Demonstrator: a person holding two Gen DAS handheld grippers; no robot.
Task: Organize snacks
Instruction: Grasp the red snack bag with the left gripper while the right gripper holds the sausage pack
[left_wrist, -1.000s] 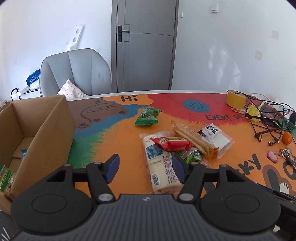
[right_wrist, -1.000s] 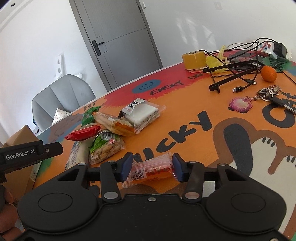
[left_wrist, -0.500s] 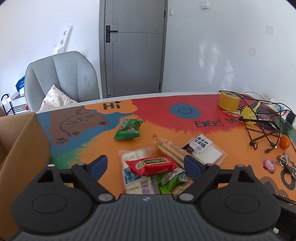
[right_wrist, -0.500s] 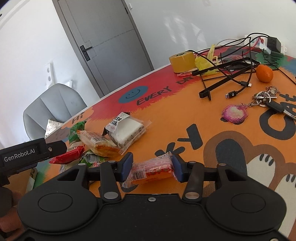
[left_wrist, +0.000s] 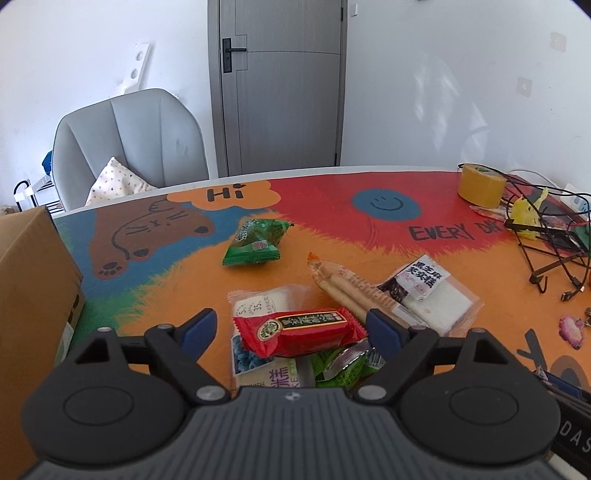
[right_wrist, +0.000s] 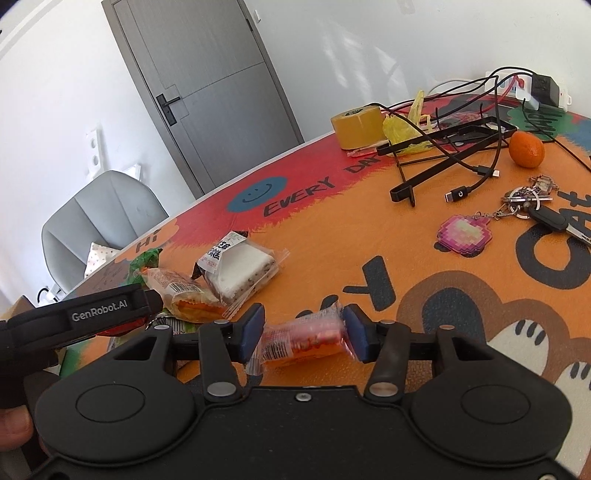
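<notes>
Left tool (left_wrist: 291, 326): jaws closing, astride red snack pack (left_wrist: 301, 332), untouched; right tool (right_wrist: 304, 334): jaws opening, orange snack packet (right_wrist: 303, 341) between, pads touching it; patterned surface (right_wrist: 369, 229).

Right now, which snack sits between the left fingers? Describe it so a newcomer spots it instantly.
Start at the cartoon table mat, on its orange area right of the cardboard box, where the snack pile lies. On top of that pile, lying crosswise, is the red snack bar. It is the only solid red wrapper, with a dark band of gold lettering; its neighbours are white, green or clear.
</notes>
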